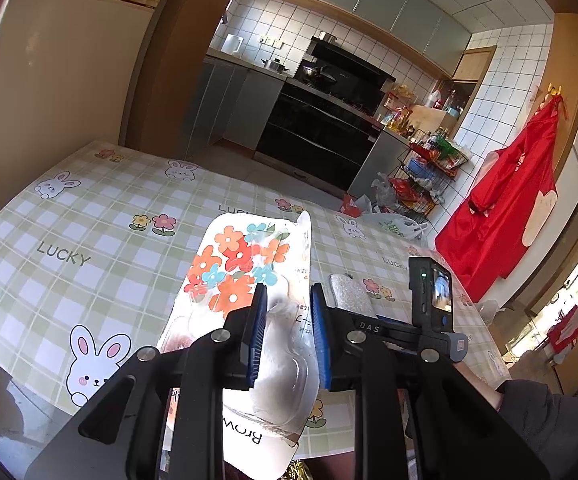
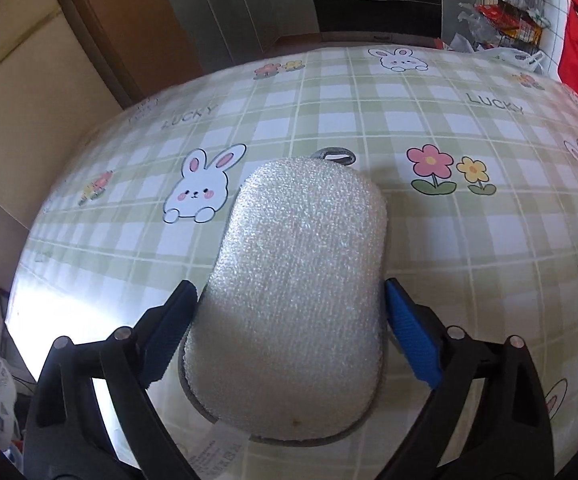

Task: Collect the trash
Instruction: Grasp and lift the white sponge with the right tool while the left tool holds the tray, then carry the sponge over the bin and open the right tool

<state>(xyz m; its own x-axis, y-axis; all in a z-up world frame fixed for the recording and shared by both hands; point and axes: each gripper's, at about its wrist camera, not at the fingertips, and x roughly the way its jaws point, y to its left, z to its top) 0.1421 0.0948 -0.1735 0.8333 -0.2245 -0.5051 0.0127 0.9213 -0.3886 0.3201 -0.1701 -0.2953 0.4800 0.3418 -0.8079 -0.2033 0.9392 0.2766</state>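
My left gripper (image 1: 289,336) is shut on a white plastic snack wrapper (image 1: 245,276) printed with orange, red and blue flowers; it holds the wrapper just above the table. My right gripper (image 2: 289,332) is shut on a silver scrubbing sponge (image 2: 301,280) with a grey base and a hanging loop, which rests flat on the table. In the left wrist view the sponge (image 1: 351,296) and the right gripper's black body with its camera (image 1: 431,294) lie just right of the wrapper.
The table wears a green checked cloth (image 2: 469,240) with bunnies, flowers and "LUCKY". Behind it are a black oven (image 1: 321,128), grey cabinets, a wire rack of packets (image 1: 425,176), plastic bags on the floor and a red apron (image 1: 505,208) on the wall.
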